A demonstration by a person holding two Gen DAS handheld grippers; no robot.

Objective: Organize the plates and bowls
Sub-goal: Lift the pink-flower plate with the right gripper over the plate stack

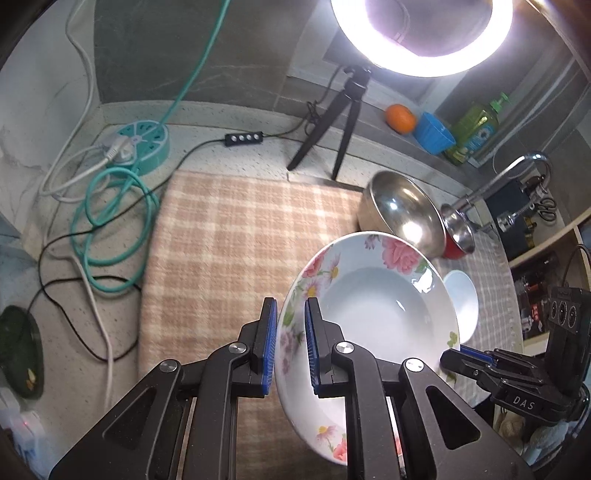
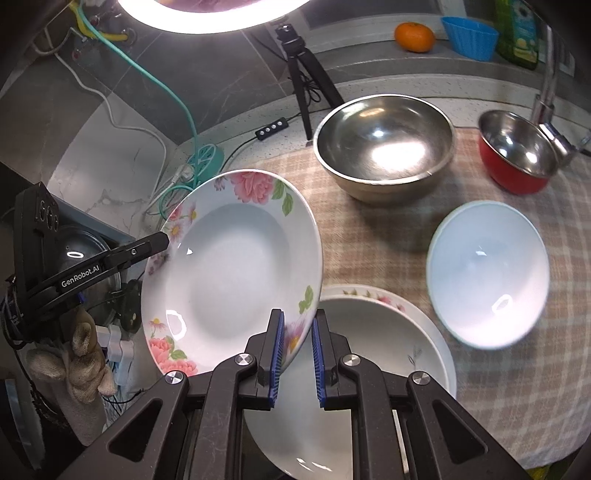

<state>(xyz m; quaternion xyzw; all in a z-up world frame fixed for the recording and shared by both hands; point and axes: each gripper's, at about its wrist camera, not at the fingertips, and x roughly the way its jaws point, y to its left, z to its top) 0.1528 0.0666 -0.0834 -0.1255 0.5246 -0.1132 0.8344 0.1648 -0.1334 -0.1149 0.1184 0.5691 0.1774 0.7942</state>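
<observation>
Checked cloth (image 1: 229, 236) below; we hold the floral plate (image 2: 229, 266) aloft, left gripper (image 1: 290, 347) and right gripper (image 2: 297, 354) each clamped narrow on opposite rims. Risk: uneven hand motion twists it loose onto the second plate (image 2: 399, 350).

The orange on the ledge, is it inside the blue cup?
No, the orange sits on the ledge beside the blue cup, apart from it.

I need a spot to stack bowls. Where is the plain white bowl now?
In the right wrist view, the plain white bowl sits on the checked cloth at right, below the red bowl.
</observation>
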